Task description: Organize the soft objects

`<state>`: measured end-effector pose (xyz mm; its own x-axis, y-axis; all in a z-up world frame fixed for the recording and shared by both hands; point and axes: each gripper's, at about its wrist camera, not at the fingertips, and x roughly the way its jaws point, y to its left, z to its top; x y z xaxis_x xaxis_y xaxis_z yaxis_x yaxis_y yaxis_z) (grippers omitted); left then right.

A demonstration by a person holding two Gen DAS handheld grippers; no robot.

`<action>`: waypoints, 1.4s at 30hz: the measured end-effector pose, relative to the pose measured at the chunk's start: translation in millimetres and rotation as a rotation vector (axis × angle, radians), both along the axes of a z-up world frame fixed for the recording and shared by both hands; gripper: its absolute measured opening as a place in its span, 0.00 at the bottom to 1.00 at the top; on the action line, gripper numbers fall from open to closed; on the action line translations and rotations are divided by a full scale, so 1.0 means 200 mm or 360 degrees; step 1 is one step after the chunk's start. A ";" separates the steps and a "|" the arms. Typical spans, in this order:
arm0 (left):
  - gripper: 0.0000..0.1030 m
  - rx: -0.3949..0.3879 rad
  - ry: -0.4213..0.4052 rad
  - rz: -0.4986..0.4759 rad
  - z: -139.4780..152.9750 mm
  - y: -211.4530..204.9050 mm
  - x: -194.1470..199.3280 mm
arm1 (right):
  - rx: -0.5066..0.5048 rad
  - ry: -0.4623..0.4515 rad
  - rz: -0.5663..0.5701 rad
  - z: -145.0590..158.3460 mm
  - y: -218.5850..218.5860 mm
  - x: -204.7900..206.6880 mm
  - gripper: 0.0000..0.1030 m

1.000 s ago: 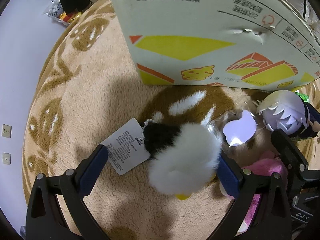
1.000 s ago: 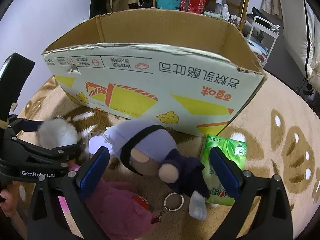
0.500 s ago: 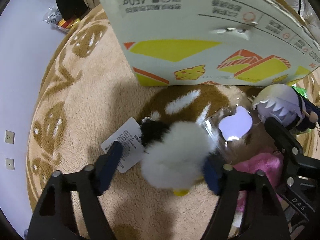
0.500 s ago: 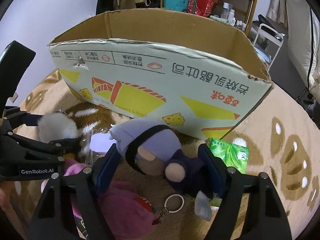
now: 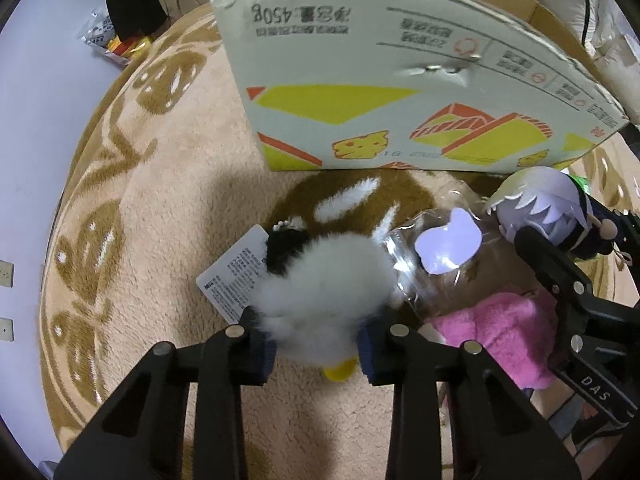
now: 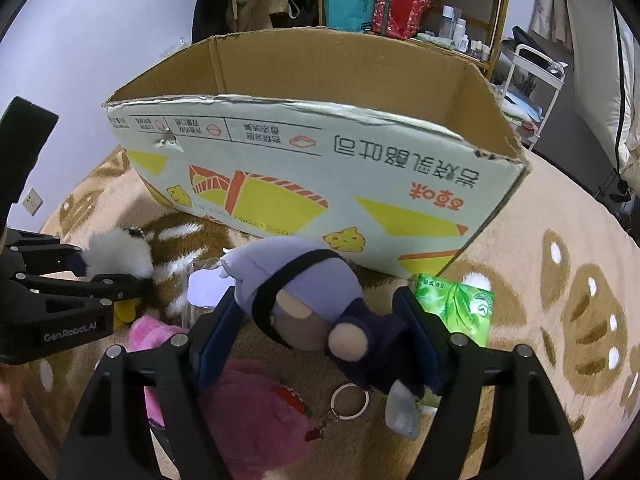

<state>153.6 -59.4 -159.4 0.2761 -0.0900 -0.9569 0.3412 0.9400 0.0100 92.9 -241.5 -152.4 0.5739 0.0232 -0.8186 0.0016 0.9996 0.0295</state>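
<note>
My left gripper (image 5: 316, 350) is shut on a fluffy white and black plush (image 5: 324, 284) with a paper tag (image 5: 234, 276), on the beige rug. It also shows in the right wrist view (image 6: 120, 258). My right gripper (image 6: 320, 338) is shut on a purple-haired doll (image 6: 308, 300) in dark clothes with a key ring (image 6: 349, 400). The doll also shows in the left wrist view (image 5: 548, 212). A pink plush (image 6: 244, 412) lies below it. The open cardboard box (image 6: 320, 152) stands just behind.
A clear plastic bag with a white label (image 5: 444, 248) lies between the plushes. A green tissue pack (image 6: 456, 308) lies by the box's right corner. Shelves (image 6: 420, 4) and a white cart (image 6: 536, 80) stand behind the box. Snack packets (image 5: 108, 40) lie far left.
Both grippers have closed from wide open: the left onto the white plush, the right onto the purple-haired doll. Both views have moved slightly closer to the box.
</note>
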 end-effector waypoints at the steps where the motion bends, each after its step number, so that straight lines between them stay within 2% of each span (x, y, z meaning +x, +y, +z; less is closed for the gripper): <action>1: 0.30 0.0006 -0.0016 0.0002 0.01 0.00 -0.02 | 0.0013 -0.0005 -0.0006 0.00 -0.01 -0.01 0.77; 5: 0.30 -0.0012 -0.0078 0.0038 0.07 0.02 -0.04 | 0.0088 -0.0037 -0.0031 0.04 -0.05 -0.03 0.77; 11: 0.30 -0.0115 -0.0210 0.0063 0.20 0.05 -0.11 | 0.0150 -0.0094 -0.0049 0.10 -0.07 -0.07 0.77; 20: 0.30 -0.0230 -0.0527 0.0076 0.44 0.05 -0.24 | 0.0224 -0.0297 -0.0051 0.29 -0.09 -0.17 0.77; 23: 0.30 -0.0272 -0.0672 0.0087 0.53 0.08 -0.25 | 0.0263 -0.0382 -0.0067 0.35 -0.10 -0.21 0.77; 29: 0.31 -0.0352 -0.0952 0.0077 0.68 0.10 -0.32 | 0.0210 -0.0579 -0.0107 0.49 -0.10 -0.26 0.77; 36: 0.31 -0.0344 -0.1096 0.0061 0.75 0.08 -0.33 | 0.0187 -0.0803 -0.0179 0.64 -0.13 -0.28 0.77; 42: 0.31 -0.0342 -0.1174 0.0033 0.81 0.04 -0.28 | 0.0214 -0.0886 -0.0198 0.71 -0.18 -0.25 0.77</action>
